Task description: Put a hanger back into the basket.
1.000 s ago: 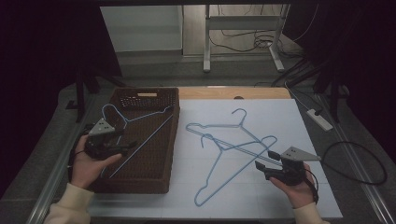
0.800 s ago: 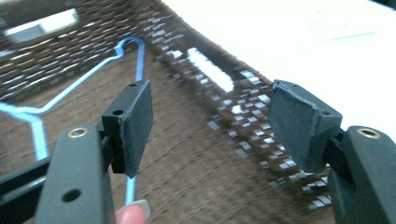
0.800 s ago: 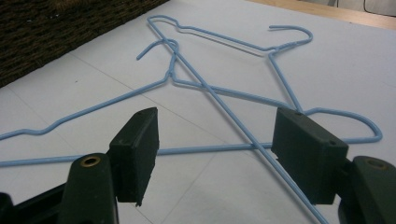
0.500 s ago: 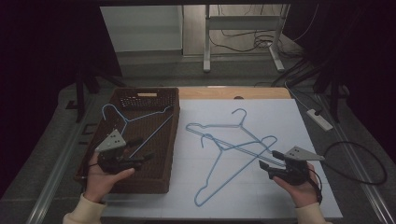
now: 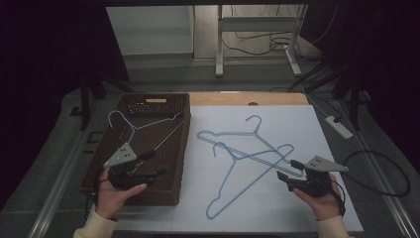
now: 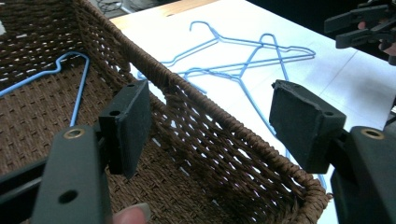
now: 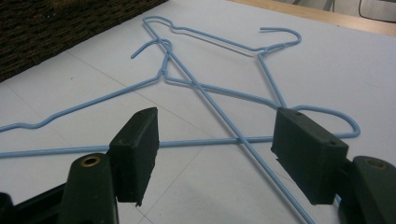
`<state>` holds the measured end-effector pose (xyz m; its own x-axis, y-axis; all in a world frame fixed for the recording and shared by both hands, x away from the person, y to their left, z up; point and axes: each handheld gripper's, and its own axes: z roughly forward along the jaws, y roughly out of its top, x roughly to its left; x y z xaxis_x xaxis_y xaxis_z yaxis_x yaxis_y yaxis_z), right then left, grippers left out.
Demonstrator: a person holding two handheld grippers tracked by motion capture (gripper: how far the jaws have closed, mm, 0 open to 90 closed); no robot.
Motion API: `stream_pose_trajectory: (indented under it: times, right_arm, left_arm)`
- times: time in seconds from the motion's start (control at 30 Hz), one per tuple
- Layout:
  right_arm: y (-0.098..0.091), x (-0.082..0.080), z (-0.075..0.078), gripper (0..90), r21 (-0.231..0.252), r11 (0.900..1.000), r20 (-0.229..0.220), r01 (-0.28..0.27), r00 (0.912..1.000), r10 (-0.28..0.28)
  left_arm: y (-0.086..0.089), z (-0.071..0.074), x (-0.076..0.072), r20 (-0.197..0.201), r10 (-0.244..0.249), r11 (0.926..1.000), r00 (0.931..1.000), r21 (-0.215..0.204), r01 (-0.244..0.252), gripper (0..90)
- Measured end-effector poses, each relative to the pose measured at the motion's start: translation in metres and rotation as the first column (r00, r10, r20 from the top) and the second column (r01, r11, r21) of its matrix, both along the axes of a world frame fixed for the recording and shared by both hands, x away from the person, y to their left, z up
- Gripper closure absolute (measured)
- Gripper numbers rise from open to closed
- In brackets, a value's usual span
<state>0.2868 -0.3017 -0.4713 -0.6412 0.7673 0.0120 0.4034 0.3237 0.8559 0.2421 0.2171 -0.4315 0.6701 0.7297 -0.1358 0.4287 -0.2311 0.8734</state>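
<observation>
High view first: my left gripper (image 5: 157,163) hangs over the near part of the brown woven basket (image 5: 176,196), jaws spread wide with nothing between them, and one blue hanger (image 5: 143,130) already lies inside. My right gripper (image 5: 287,171) hovers beside the two crossed hangers (image 5: 242,151) on the white sheet (image 5: 307,124), jaws wide and empty too.

I judge the main risk to be the tangle. The two hangers overlap, so gripping one wire where they cross could drag the other along or flip it off the sheet. The wire is thin and lies flat, so wide pads may slide over it and miss.

Right gripper view shows me what the high view blurs: the crossing wires (image 7: 240,139) sit just ahead of my jaws, one over the other. Left gripper view shows the basket rim (image 6: 205,105) running between my pads, so closing there would catch wicker.
</observation>
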Motion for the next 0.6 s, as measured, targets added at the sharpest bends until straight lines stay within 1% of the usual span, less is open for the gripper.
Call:
stream_pose_trajectory:
  times: [0.07,0.17,0.37,0.53,0.6]
  right_arm:
    - [0.0007,-0.0008,0.0005,32.7,-0.004,1.0,0.002,-0.005,1.0,0.005]
    - [0.0026,-0.0017,0.0015,32.7,-0.012,0.9998,0.009,-0.016,0.9998,0.016]
    - [0.0031,-0.0017,0.0015,32.8,-0.019,0.9996,0.01,-0.021,0.9997,0.021]
    - [0.0035,-0.0014,0.002,32.8,-0.021,0.9996,0.013,-0.02,0.9997,0.02]
    - [0.005,-0.0011,0.0021,32.7,-0.04,0.999,0.013,-0.021,0.9997,0.021]
  left_arm:
    - [-0.0012,-0.0004,-0.0021,0.0,0.005,1.0,1.0,-0.003,-0.005,30.2]
    - [-0.0043,-0.0004,-0.0046,0.006,0.004,1.0,1.0,0.007,-0.004,29.9]
    - [-0.0072,0.0008,-0.0049,0.011,0.005,0.9998,0.9999,0.019,-0.005,28.3]
    - [-0.0068,-0.0001,-0.0044,0.008,0.011,0.9998,0.9999,0.018,-0.011,28.0]
    - [-0.0065,-0.0003,-0.0042,0.009,0.013,0.9998,0.9999,0.018,-0.013,27.7]
